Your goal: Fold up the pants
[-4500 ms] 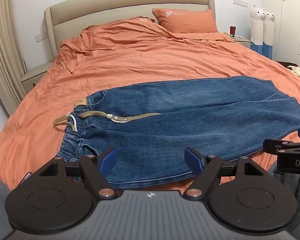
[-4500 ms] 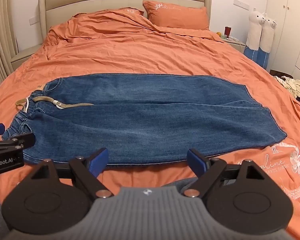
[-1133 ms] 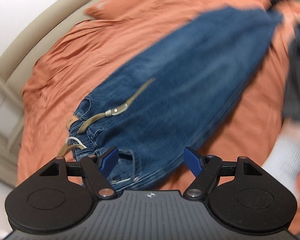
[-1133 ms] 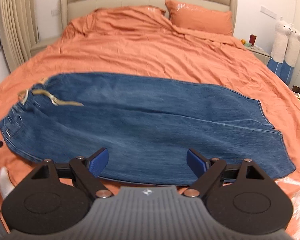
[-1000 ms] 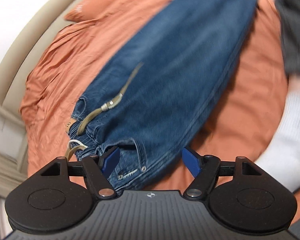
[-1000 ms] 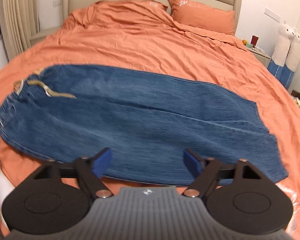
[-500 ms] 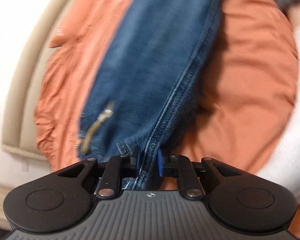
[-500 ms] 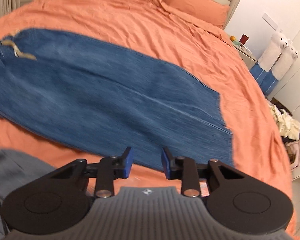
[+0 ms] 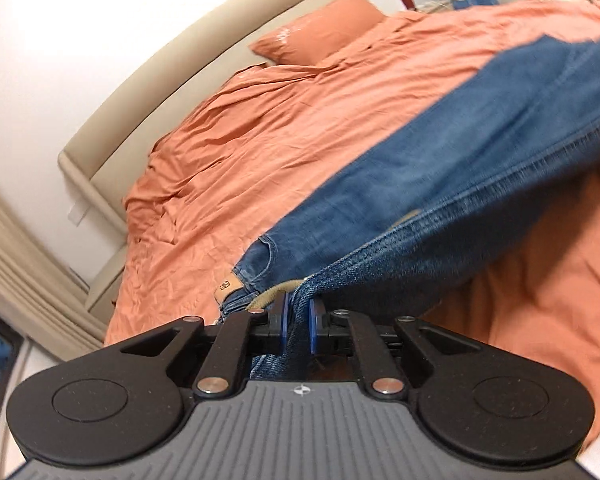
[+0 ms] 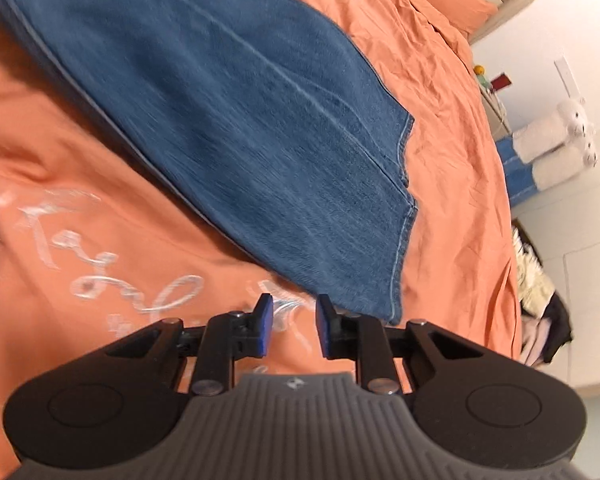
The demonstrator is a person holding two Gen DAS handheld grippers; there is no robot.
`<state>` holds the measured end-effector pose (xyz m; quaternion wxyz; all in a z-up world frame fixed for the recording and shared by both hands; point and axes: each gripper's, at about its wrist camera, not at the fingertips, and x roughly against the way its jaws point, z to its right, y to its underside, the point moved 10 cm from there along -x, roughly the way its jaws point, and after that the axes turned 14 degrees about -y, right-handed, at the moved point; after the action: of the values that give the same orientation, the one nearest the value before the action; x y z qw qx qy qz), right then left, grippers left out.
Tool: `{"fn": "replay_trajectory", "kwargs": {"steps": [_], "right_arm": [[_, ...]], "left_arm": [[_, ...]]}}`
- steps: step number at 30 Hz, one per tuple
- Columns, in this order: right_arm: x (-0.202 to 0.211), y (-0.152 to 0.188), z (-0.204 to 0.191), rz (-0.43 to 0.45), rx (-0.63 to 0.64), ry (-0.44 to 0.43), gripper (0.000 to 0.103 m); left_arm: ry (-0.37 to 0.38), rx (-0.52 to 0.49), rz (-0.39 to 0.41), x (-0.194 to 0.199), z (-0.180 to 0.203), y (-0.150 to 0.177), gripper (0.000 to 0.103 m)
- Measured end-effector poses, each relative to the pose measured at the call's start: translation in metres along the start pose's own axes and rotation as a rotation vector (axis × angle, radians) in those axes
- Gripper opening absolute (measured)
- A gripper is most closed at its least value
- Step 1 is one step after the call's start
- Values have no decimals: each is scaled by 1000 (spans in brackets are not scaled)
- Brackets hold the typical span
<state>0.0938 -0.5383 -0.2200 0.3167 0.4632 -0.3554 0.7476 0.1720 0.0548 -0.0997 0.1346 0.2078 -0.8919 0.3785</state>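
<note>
A: Where are the pants (image 9: 440, 184) now?

B: I see them spread across the orange bed (image 9: 300, 120), waist end near my left hand-held gripper (image 9: 297, 322), legs running away toward the far side

A: And that left one, has it got hold of anything?

B: Yes, its blue pads (image 9: 283, 320) are pinched tight on a denim edge at the waist, and that edge is raised off the bed; a tan cord (image 9: 270, 295) and a leather patch (image 9: 227, 285) sit just beside the grip

A: What about the right hand-held gripper (image 10: 291, 326)?

B: Its fingers stand a little apart with nothing between them, poised over the white lettering (image 10: 100, 272) on the cover. The hem corner of the pants (image 10: 240, 120) lies just beside its right pad (image 10: 324, 330); I can't tell if they touch
</note>
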Motion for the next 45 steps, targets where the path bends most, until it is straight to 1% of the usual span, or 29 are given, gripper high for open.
{"fn": "replay_trajectory", "kwargs": {"steps": [4, 6, 8, 9, 11, 12, 14, 17, 19, 22, 24, 25, 28, 33, 35, 38, 42, 45], "right_arm": [[-29, 2, 7, -29, 74, 27, 20], [-38, 0, 10, -17, 85, 43, 21], [-40, -4, 15, 16, 74, 68, 19], [-39, -6, 17, 35, 68, 83, 12], [-32, -9, 24, 66, 59, 125, 2], [-24, -12, 28, 90, 47, 151, 0], [-1, -23, 42, 144, -9, 195, 0], [54, -45, 64, 261, -106, 259, 0], [89, -58, 77, 312, -150, 291, 0], [123, -76, 93, 352, -193, 322, 0], [125, -90, 103, 342, -209, 330, 0], [117, -97, 106, 319, -200, 335, 0], [87, -123, 114, 260, -187, 324, 0], [32, -166, 142, 190, -163, 325, 0], [9, -189, 155, 171, -154, 322, 0], [-28, -220, 174, 137, -132, 315, 0], [-92, -254, 186, 71, -100, 279, 0], [-140, -270, 184, 21, -70, 250, 0]], "left_arm": [[-13, 50, -37, 4, -4, -3, 10], [-23, 66, -46, 3, -5, -5, 10], [-34, 79, -56, 6, -5, -4, 10], [-42, 81, -56, 7, -5, -3, 10], [-53, 91, -60, 8, -7, -3, 10], [-59, 101, -63, 7, -11, -3, 9], [-76, 123, -58, 10, -16, -5, 9], [-109, 151, -27, 16, -32, -12, 7], [-120, 178, -15, 20, -46, -18, 7], [-110, 223, 7, 23, -65, -31, 7], [-108, 202, 24, 14, -68, -41, 7], [-111, 180, 21, 6, -67, -46, 7], [-91, 144, -21, -31, -59, -56, 7], [-69, 98, -55, -94, -50, -80, 7], [-66, 80, -79, -119, -44, -89, 7], [-51, 30, -131, -167, -28, -99, 7], [-22, -39, -207, -229, 4, -95, 7], [-1, -94, -255, -266, 33, -80, 7]]}}
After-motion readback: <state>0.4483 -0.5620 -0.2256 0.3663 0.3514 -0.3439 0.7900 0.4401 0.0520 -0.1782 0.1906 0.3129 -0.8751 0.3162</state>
